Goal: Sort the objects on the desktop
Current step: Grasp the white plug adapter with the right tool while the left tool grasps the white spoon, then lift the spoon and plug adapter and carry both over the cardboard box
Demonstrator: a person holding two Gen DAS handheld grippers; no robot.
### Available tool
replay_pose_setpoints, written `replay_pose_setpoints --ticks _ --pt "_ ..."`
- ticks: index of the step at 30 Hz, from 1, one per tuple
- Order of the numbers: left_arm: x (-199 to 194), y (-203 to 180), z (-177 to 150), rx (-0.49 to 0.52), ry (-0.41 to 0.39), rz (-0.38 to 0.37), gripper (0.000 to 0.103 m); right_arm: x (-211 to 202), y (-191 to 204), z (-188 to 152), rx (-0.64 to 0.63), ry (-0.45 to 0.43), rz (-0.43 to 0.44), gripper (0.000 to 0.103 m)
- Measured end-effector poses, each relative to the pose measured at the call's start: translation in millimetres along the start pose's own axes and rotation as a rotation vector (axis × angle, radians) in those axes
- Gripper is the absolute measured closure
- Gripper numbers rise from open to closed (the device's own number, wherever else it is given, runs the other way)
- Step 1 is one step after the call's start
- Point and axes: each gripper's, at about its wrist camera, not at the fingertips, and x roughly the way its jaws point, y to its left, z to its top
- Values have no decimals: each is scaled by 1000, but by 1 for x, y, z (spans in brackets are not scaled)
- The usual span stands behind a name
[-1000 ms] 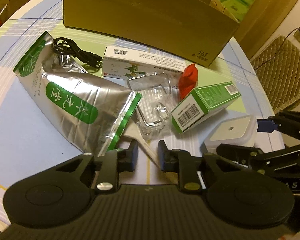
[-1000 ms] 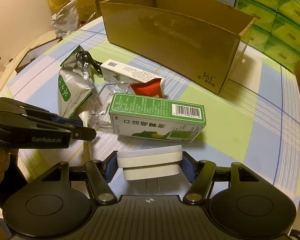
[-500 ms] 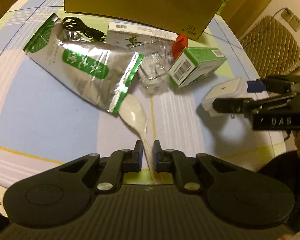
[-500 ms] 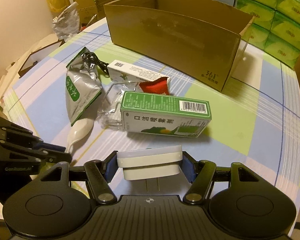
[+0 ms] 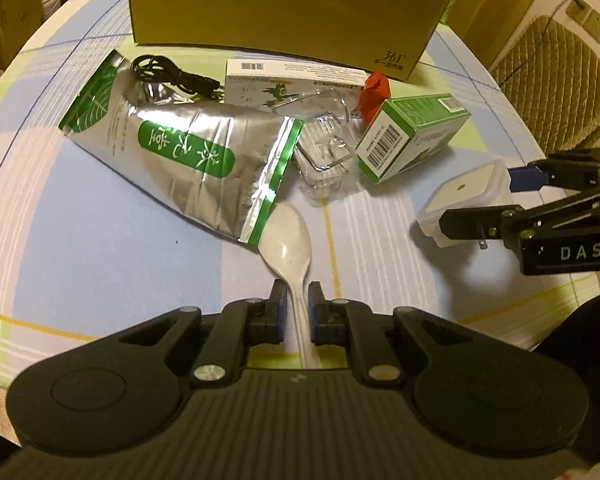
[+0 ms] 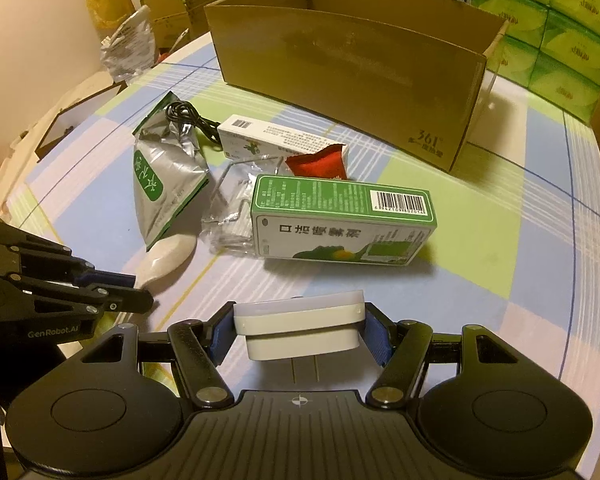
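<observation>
My left gripper (image 5: 298,296) is shut on the handle of a white plastic spoon (image 5: 286,236), whose bowl pokes out from under the silver-green foil pouch (image 5: 188,152). My right gripper (image 6: 300,326) is shut on a white plug adapter (image 6: 300,330), its two prongs pointing back at the camera. In the left wrist view that same adapter (image 5: 466,194) shows at the right, between the right gripper's fingers (image 5: 476,224). In the right wrist view the left gripper (image 6: 128,294) sits at the lower left on the spoon (image 6: 168,258).
An open cardboard box (image 6: 352,64) stands at the back of the checked tablecloth. Before it lie a green carton (image 6: 340,220), a white carton (image 6: 276,140), a red packet (image 6: 316,166), a clear plastic pack with a metal hook (image 5: 326,152) and a black cable (image 5: 168,76). Green tissue packs (image 6: 548,20) are stacked behind.
The left gripper closed on the spoon handle and drew back toward the table's near edge, pulling the spoon's bowl out from under the foil pouch. The right gripper kept still with the adapter.
</observation>
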Motion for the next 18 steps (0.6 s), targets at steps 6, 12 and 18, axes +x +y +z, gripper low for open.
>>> replay_pose_setpoints --ticks 6,12,18 --pt "0 -2 1 57 14 16 97 1 0 0 11 -3 1 41" --pt "-3 4 -2 99 34 -20 99 2 2 -2 16 0 8 41" --pt "-3 3 -2 165 32 3 97 4 4 -2 16 1 11 41"
